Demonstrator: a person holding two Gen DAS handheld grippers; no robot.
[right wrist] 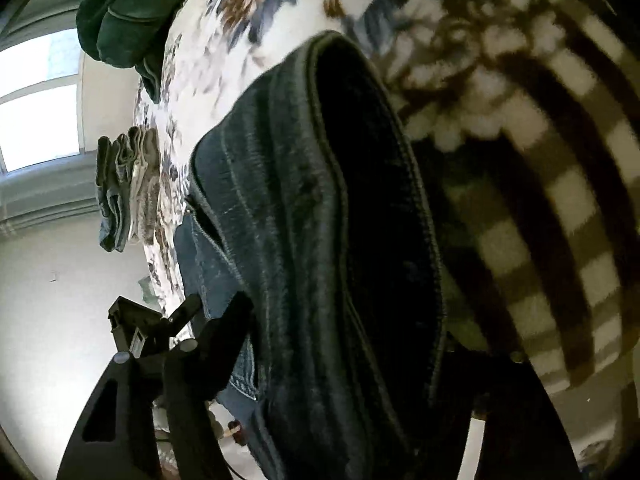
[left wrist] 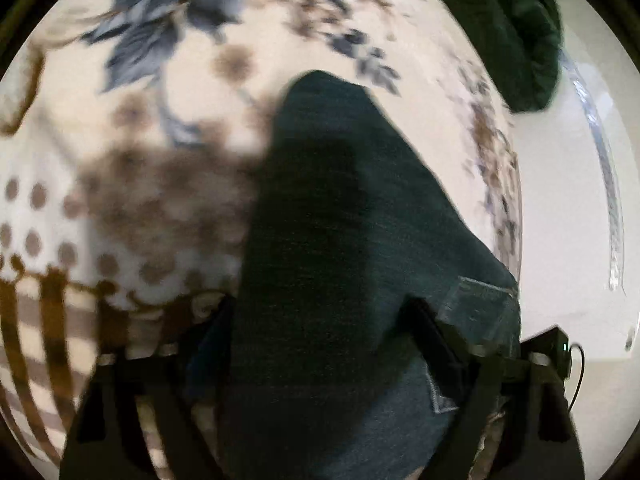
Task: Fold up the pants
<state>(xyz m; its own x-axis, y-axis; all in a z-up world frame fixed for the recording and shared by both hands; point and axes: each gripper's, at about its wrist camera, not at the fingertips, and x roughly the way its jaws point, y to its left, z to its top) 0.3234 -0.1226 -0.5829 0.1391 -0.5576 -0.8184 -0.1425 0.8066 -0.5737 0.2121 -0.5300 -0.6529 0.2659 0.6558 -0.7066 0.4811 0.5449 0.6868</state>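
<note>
Dark blue jeans (left wrist: 340, 240) lie over a floral bedspread (left wrist: 168, 128) and run up from between my left gripper's (left wrist: 324, 312) two black fingers (left wrist: 432, 332), which are shut on the denim near a stitched pocket. In the right wrist view the same jeans (right wrist: 312, 220) show a thick seamed edge that hangs between my right gripper's (right wrist: 344, 320) fingers (right wrist: 224, 320), which are shut on it. The fingertips of both grippers are hidden by cloth.
A dark green garment (left wrist: 520, 32) lies at the bed's far edge; it also shows in the right wrist view (right wrist: 120, 16). A stack of folded clothes (right wrist: 128, 188) sits near the bed's edge. A window (right wrist: 40, 100) and white wall lie beyond. The bedspread has a striped border (right wrist: 560, 200).
</note>
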